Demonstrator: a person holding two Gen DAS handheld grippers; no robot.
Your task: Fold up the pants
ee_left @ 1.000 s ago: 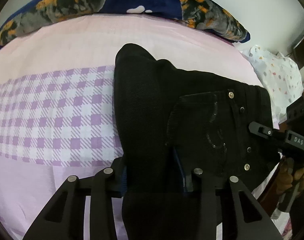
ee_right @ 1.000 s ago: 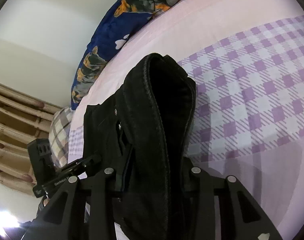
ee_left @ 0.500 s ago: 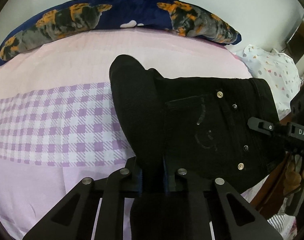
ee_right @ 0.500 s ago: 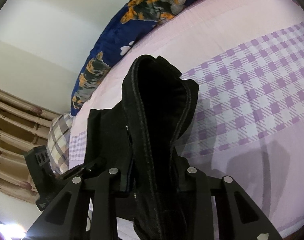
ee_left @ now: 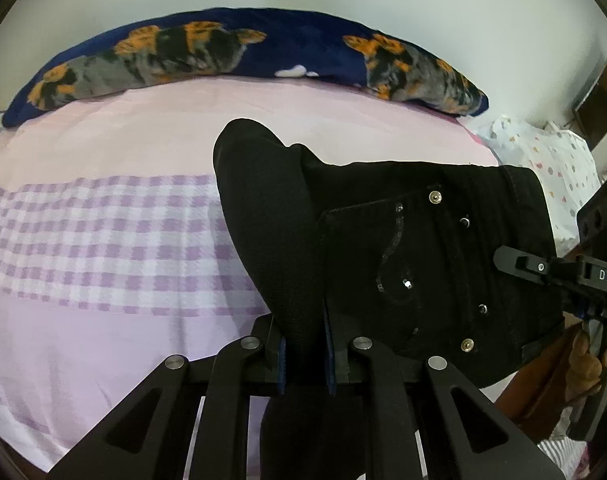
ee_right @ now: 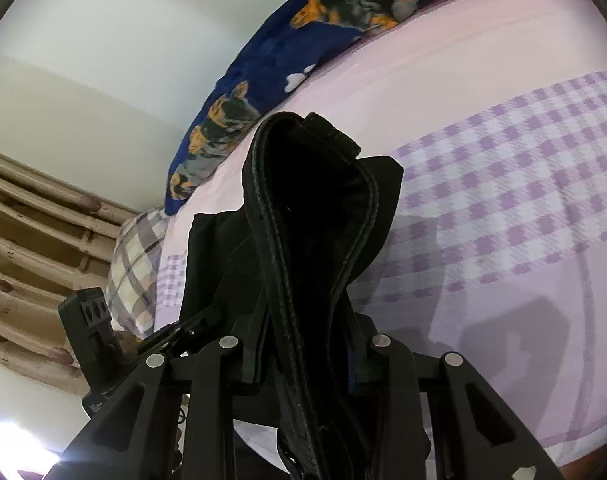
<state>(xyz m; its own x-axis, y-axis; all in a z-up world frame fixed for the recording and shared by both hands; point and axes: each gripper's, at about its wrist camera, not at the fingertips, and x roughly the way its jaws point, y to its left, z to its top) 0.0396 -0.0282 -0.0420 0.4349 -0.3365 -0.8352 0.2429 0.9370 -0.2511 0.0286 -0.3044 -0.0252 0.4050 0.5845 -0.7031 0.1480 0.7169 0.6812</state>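
Note:
Black pants (ee_left: 383,240) lie partly on the bed, studded back pocket facing up. My left gripper (ee_left: 305,336) is shut on a raised fold of one edge, the cloth pinched between its blue pads. In the right wrist view my right gripper (ee_right: 305,360) is shut on a thick bunch of the pants (ee_right: 315,208) with stitched seams, held up off the sheet. The right gripper's finger (ee_left: 515,262) shows at the left view's right edge, at the pants' far side. The left gripper's finger (ee_right: 163,332) shows at the lower left of the right wrist view.
The bed has a pink sheet with a purple check band (ee_left: 103,240). A navy dog-print pillow (ee_left: 263,48) lies along the wall. A dotted white cloth (ee_left: 543,160) sits at the right. A plaid pillow (ee_right: 135,256) and wooden headboard (ee_right: 23,220) are at the bed's end.
The left jaws went from wide apart to pinched on a narrow fold. Both grippers have risen and lifted the near side of the pants off the sheet.

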